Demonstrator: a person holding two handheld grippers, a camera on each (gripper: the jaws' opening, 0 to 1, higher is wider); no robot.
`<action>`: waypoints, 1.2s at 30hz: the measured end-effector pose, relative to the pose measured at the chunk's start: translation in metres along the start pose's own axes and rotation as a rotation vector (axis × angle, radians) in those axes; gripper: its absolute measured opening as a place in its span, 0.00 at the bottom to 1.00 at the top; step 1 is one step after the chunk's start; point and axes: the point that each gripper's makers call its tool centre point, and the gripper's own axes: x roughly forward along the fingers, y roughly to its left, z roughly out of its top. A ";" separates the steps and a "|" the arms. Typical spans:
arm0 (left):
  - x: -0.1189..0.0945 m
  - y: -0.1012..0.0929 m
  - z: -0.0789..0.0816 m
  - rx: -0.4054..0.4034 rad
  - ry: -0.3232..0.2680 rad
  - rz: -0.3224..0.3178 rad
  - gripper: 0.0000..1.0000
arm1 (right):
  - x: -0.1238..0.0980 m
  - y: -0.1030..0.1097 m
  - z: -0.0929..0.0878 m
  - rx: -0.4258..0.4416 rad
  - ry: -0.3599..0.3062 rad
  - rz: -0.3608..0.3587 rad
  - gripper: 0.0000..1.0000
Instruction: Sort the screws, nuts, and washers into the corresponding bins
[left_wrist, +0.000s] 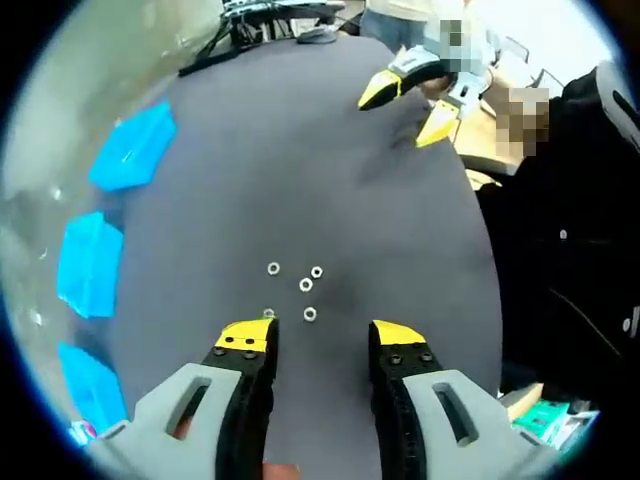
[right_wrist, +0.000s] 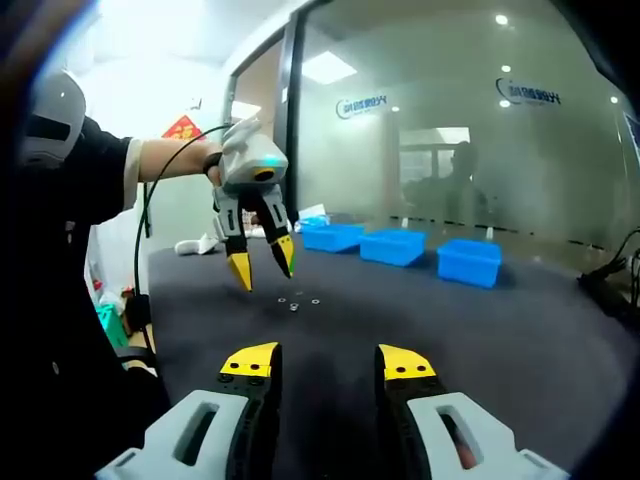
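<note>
Dark grey tabletop carries a small cluster of metal nuts and washers, lying just ahead of the left gripper, whose jaws stand apart and hold nothing. Three blue bins line the far edge, well apart from the parts. Right gripper is likewise spread and empty. Such flat, tiny pieces could slip aside or come up two together, since they lie close.
</note>
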 end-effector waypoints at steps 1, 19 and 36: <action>0.000 0.000 0.003 0.002 -0.008 -0.005 0.35 | 0.000 0.000 0.000 0.000 0.001 0.000 0.34; 0.027 0.000 0.024 0.140 0.035 -0.080 0.35 | -0.003 -0.007 -0.002 0.019 -0.010 -0.013 0.34; 0.037 -0.006 0.023 0.200 0.060 -0.100 0.19 | -0.004 -0.006 -0.007 0.031 -0.009 -0.013 0.34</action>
